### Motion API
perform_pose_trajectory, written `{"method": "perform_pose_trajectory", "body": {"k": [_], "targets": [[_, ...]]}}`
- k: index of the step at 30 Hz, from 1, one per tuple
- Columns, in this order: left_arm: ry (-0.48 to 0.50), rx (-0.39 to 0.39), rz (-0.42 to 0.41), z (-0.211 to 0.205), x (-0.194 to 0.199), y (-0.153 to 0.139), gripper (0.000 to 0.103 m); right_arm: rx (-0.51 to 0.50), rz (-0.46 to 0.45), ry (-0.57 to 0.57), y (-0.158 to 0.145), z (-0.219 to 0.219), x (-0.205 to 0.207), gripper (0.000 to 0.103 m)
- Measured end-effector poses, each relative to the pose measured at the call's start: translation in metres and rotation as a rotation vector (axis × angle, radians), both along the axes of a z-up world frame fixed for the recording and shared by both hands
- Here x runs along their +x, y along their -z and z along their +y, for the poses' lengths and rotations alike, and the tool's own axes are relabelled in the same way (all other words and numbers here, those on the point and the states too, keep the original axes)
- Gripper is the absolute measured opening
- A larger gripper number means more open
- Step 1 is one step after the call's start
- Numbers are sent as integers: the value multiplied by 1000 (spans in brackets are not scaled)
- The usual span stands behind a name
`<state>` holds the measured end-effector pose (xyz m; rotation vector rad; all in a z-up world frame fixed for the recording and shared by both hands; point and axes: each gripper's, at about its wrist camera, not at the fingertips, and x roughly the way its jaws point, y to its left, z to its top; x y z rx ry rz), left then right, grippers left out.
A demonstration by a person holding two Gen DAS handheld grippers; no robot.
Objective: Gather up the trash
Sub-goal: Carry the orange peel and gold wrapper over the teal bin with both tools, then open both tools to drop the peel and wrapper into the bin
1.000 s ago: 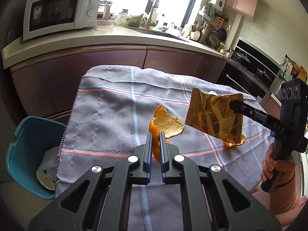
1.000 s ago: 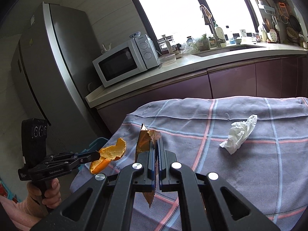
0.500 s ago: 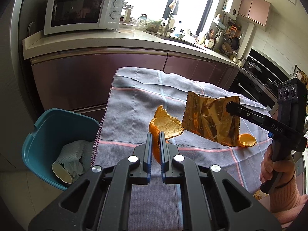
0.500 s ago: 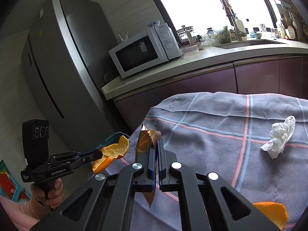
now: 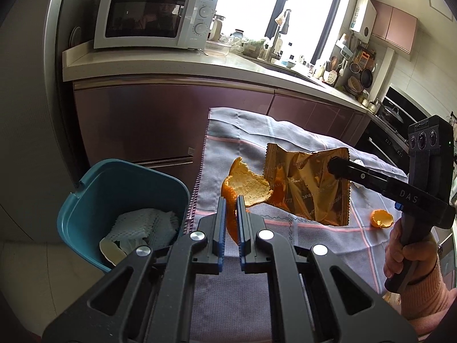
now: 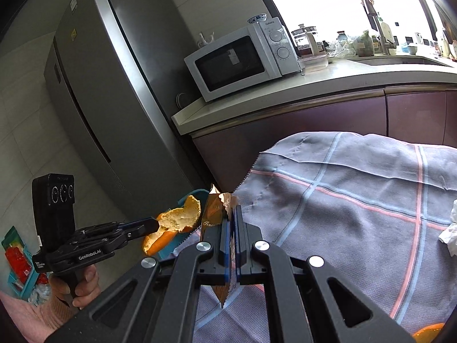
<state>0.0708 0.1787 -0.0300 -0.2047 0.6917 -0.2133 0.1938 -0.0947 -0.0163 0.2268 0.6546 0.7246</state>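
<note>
midway through: the teal bin point(image 5: 94, 200) already holds white padding and a scrap. the left gripper point(image 5: 229, 214) pinches an orange peel point(image 5: 248, 185) just beside the bin; the right gripper point(image 6: 231, 223) clamps a gold wrapper point(image 5: 308, 183). a peel piece point(image 5: 381, 218) and tissue point(image 6: 451, 231) remain on the tabletop point(image 5: 285, 294), farther from the bin.
</note>
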Motion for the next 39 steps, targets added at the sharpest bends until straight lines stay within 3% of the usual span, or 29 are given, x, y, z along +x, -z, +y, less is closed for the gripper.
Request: {"method": "perform_pose_trajectory", "body": {"k": [20, 39], "targets": [[-157, 0, 19, 69, 0, 10, 8, -19, 44, -124, 2, 77, 35, 2], [-273, -12, 85, 106, 25, 42, 8, -99, 97, -191, 21, 144, 55, 2]]}}
